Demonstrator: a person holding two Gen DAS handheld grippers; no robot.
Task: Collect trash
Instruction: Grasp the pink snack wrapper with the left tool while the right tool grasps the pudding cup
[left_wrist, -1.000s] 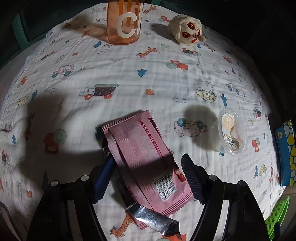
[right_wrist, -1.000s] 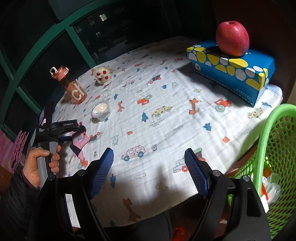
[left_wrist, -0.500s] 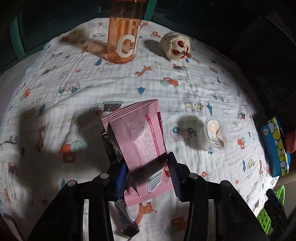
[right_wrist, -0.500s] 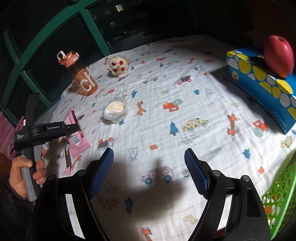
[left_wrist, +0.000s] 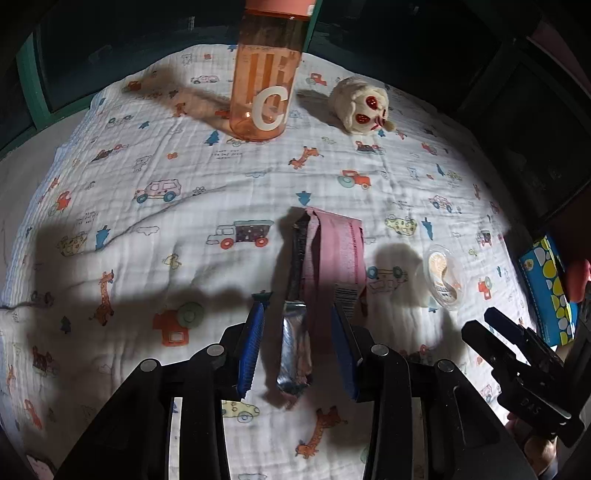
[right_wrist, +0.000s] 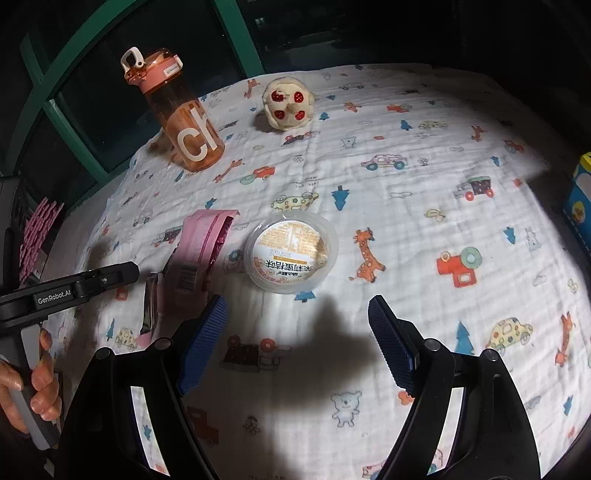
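Closing on the crumpled pink plastic wrapper (left_wrist: 334, 254), your left tool (left_wrist: 297, 343) has it and a dark foil wrapper (left_wrist: 293, 350) between its jaws, but the foil hangs loose beside the near pad and could slip out onto the printed white cloth on the table (left_wrist: 166, 221). Your right tool (right_wrist: 297, 345) stands wide open and empty, just short of the round clear plastic cup with a peeled yellow lid (right_wrist: 291, 254); pinching its rim may flip it. You cannot tell if both left pads press yet, and no bin shows.
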